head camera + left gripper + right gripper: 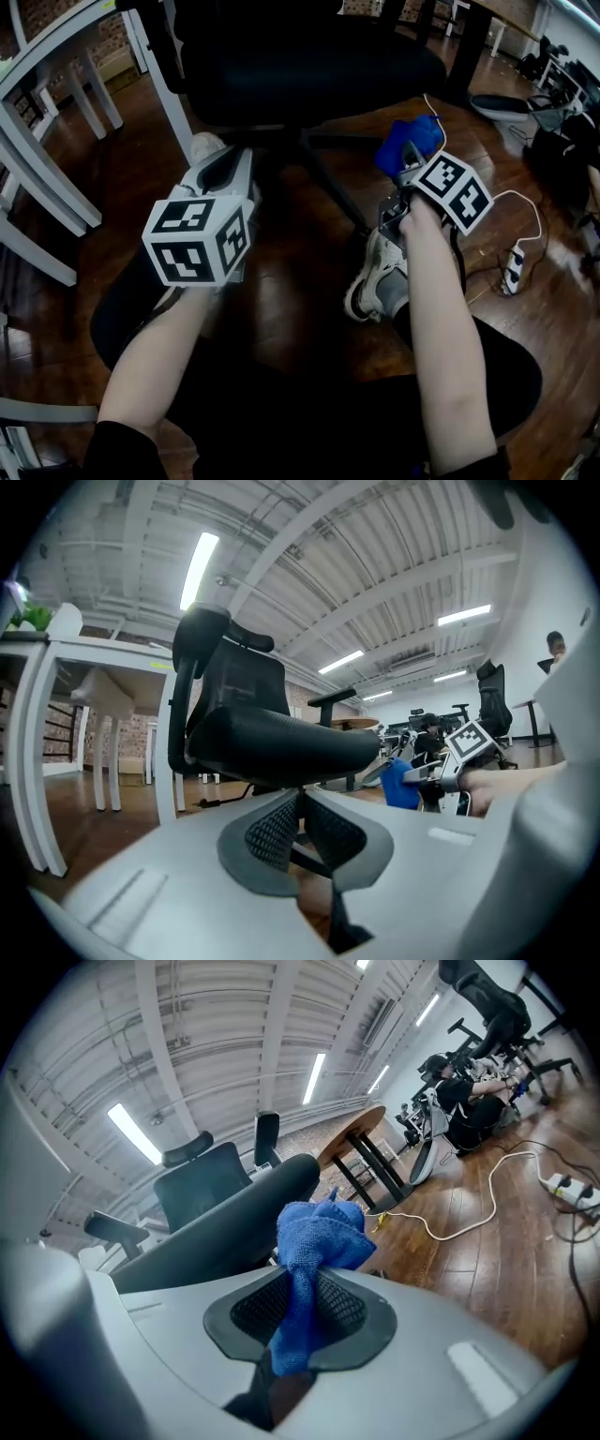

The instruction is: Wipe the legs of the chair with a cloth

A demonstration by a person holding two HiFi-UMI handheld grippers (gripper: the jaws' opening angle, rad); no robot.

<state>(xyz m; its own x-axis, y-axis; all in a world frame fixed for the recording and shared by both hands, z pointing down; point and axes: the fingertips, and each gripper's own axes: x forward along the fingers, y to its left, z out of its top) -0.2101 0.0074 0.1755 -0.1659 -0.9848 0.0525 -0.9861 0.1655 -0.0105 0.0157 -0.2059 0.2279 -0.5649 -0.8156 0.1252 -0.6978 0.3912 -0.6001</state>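
Right gripper [298, 1309]: jaws clenched on a crumpled blue microfibre cloth [317, 1234]. In the head view the cloth sits upper right of centre, beside the seat of the black office chair [300, 66] and near its black base legs [330, 187]. Left gripper [300, 829]: jaws closed together, nothing between, centre left, facing the chair.

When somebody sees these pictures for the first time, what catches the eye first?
The bright blue cloth, pinched in the right gripper, stands out against the black office chair just ahead of it. The left gripper, shut on nothing, points at the same chair from the left.
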